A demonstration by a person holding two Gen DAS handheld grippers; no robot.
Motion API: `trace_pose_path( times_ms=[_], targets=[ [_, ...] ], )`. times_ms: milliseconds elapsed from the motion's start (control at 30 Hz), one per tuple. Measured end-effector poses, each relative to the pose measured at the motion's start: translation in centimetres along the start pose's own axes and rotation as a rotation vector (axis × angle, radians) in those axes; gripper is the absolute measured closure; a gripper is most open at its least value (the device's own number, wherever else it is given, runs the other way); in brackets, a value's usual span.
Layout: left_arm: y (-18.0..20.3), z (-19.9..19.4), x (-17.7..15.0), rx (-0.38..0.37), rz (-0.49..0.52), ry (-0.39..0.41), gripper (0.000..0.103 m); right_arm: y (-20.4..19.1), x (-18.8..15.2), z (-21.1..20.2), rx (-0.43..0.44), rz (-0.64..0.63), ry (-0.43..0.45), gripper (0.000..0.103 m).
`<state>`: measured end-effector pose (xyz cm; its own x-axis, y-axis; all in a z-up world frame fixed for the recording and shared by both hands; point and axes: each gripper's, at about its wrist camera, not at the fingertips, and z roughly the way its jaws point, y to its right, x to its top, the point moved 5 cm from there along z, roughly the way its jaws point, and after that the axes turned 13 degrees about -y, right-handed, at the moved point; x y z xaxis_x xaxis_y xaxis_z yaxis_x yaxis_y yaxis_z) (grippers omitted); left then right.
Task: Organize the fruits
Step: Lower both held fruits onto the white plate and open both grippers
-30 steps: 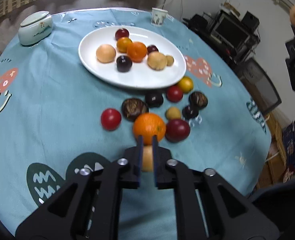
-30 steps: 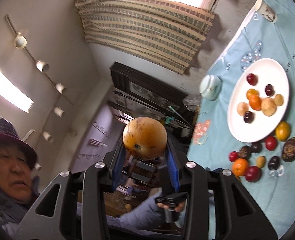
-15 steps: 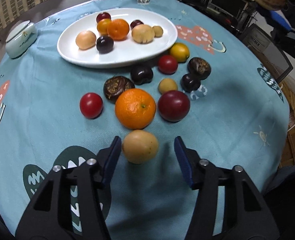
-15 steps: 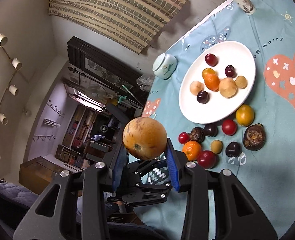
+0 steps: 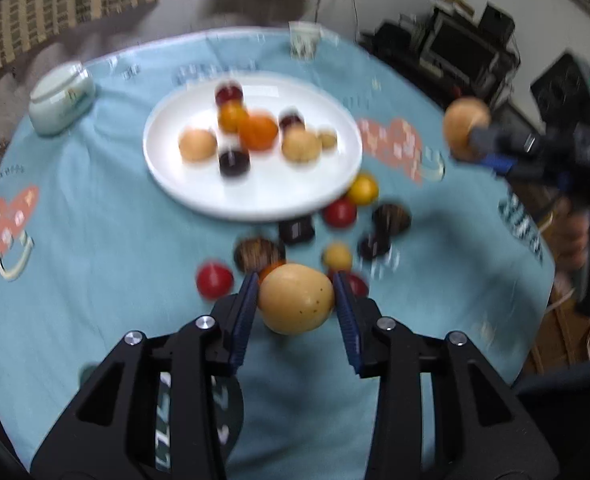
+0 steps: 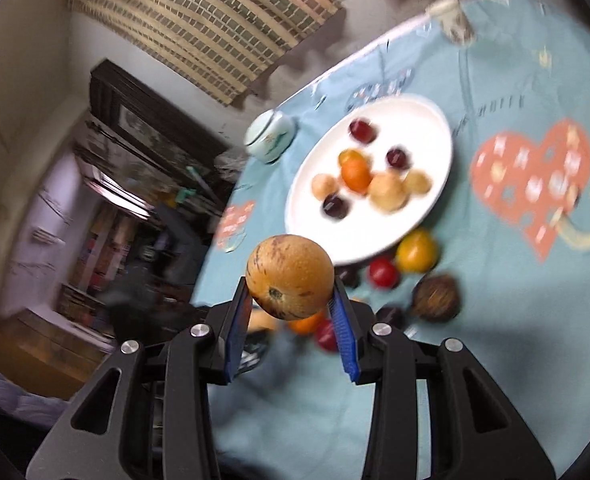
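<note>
Hidden, cropped and blurred, as I see them:

- Orange (image 5: 270, 271), left wrist view: I see only a sliver; the tan fruit (image 5: 297, 298) between my left fingers (image 5: 242, 318) covers the rest.
- Dark red fruit (image 5: 357, 283): mostly behind the right-hand finger.
- Fruits on the white plate (image 5: 255, 196): motion-smeared; I cannot tell kinds.
- Paper cup (image 5: 303, 40) at the bench's far edge: print unreadable.
- Right wrist view: the speckled fruit (image 6: 290, 276) hides part of the loose fruits behind it; an orange one (image 6: 309, 322) shows only as an edge.
- Shelves at left (image 6: 95, 256): blurred, contents illegible.
- Both gripper bodies: cut by the bottom edge.
</note>
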<state>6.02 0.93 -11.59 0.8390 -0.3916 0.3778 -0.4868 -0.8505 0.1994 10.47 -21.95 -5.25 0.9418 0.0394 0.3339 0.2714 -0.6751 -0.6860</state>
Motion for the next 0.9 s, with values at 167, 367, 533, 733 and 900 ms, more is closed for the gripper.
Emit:
trace_pose_path(
  times_ms=[167,367,533,733,900],
  targets=[
    [-1.1,-1.5,7.9,0.043,-0.086,0.115,0.064,-0.4,5.4,0.4,-0.161,-0.104,0.074,0.063],
    [-2.7,4.2,11.7,0.154,-0.180,-0.012,0.064,2.0,10.8,5.0,-0.413,-0.154,0.033,0.063],
    [-3.5,6.7,12.2,0.168,-0.199,-0.046,0.063,4.6,12.9,8.5,-0.463,-0.144,-0.038,0.063],
    [-4.5,6.9,12.8,0.176,-0.199,-0.027,0.049,6.4,14.2,10.8,-0.509,-0.139,-0.104,0.047],
    [-4.5,5.7,12.4,0.206,-0.201,-0.012,0.048,5.2,14.6,9.3,-0.490,-0.139,-0.041,0.034]
  ],
)
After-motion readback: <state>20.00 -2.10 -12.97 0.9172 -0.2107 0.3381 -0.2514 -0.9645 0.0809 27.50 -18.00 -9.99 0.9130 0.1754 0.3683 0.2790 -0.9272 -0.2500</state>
